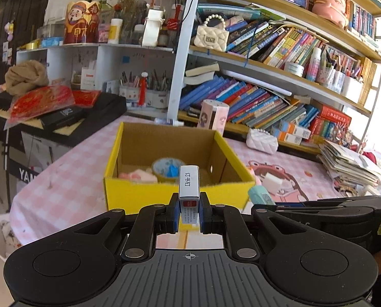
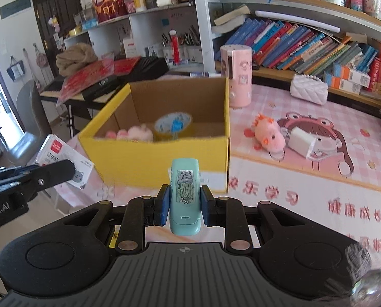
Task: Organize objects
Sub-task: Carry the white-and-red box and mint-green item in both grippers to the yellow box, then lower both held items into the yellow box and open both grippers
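Left gripper (image 1: 188, 211) pinches my staple box (image 1: 189, 183), right gripper (image 2: 184, 206) a stapler (image 2: 184, 197); carton (image 2: 165, 151) holds tape (image 2: 173, 125) and plush (image 2: 139, 133).

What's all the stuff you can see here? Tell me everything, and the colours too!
Cardboard box: 1, yellow outside, brown inside, on the pink checked table.
Tape roll: 1, blue and yellow, inside the box.
Plush toy: 1, pink, inside the box, left of the tape.
Fish plush: 1, pink and orange, on the table right of the box.
Quilted purse: 1, white, by the bookshelf.
Pink canister: 1, behind the box's right corner.
Staple box: 1, silver and red, in the left tool.
Stapler: 1, mint green, in the right tool.
Left tool: 1, black, blue pads.
Right tool: 1, black, blue pads.
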